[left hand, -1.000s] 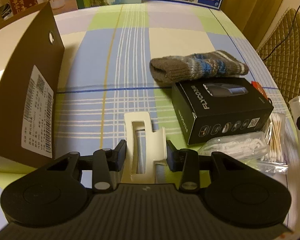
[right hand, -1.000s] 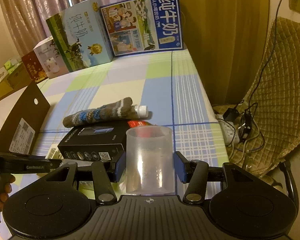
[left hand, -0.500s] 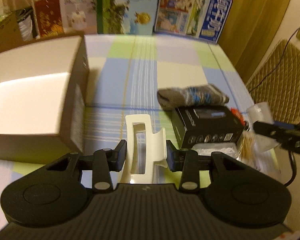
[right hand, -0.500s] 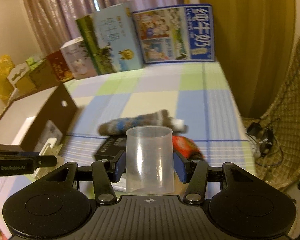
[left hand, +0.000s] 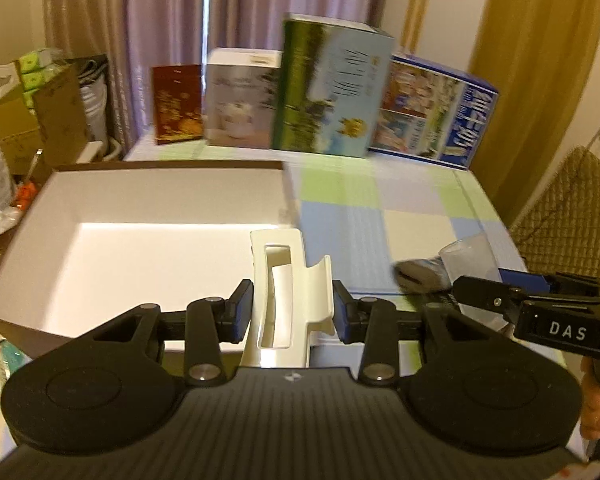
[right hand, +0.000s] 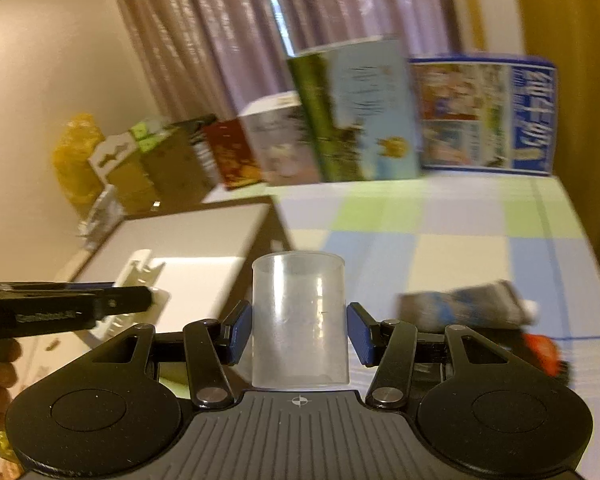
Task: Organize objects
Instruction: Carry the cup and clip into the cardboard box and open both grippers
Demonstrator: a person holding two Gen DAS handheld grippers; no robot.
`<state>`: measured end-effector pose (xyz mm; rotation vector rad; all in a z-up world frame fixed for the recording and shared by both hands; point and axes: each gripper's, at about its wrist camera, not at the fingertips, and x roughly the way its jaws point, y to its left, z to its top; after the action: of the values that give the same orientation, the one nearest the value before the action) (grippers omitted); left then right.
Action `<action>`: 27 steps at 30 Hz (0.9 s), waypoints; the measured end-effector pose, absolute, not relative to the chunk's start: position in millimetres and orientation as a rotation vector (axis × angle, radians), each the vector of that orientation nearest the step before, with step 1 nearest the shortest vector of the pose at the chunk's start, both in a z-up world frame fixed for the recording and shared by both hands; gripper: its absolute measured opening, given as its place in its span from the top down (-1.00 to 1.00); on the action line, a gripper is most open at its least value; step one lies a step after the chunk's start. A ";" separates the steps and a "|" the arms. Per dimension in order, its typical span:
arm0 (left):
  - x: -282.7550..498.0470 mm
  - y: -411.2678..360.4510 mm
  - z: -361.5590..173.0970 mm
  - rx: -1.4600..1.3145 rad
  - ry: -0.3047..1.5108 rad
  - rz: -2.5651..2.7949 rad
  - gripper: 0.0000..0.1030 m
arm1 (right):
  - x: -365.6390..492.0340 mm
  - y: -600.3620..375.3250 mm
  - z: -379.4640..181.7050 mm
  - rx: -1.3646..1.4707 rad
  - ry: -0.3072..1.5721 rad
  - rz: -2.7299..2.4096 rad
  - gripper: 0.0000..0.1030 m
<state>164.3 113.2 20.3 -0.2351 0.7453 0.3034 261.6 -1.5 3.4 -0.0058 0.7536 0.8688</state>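
My left gripper [left hand: 293,312] is shut on a cream plastic hair claw clip [left hand: 286,292], held in the air near the right wall of an open brown box with a white inside [left hand: 148,248]. My right gripper [right hand: 299,330] is shut on a clear plastic cup [right hand: 299,320], upright, over the checked tablecloth just right of that box [right hand: 196,240]. In the right wrist view the left gripper [right hand: 128,300] and the clip [right hand: 140,276] show at the left. The left wrist view catches the right gripper [left hand: 476,292] with the cup [left hand: 470,256] at its right edge.
A striped knit sock [right hand: 464,304], a black carton and a red item [right hand: 544,352] lie on the cloth at the right. Milk cartons and gift boxes [left hand: 332,104] line the far edge. Cardboard boxes and bags [left hand: 28,120] stand beyond the left side. A quilted chair [left hand: 572,208] is at right.
Both grippers have risen and swung left toward the open box, each still holding its object. The box's white inside has come into view; the sock and black carton have slid off to the right.
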 end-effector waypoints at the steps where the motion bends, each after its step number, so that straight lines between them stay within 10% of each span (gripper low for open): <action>1: 161.0 122.8 20.7 -0.233 0.745 0.310 0.32 | 257.9 12.0 5.4 -0.002 0.752 0.880 0.05; 27: 175.5 322.5 -85.9 -0.305 0.979 0.358 0.32 | 256.1 239.9 -74.7 -0.120 0.973 0.851 0.06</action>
<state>175.5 322.5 -85.9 -0.3052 0.9793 0.3584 256.1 239.9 -74.7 -0.1204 0.9725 0.8513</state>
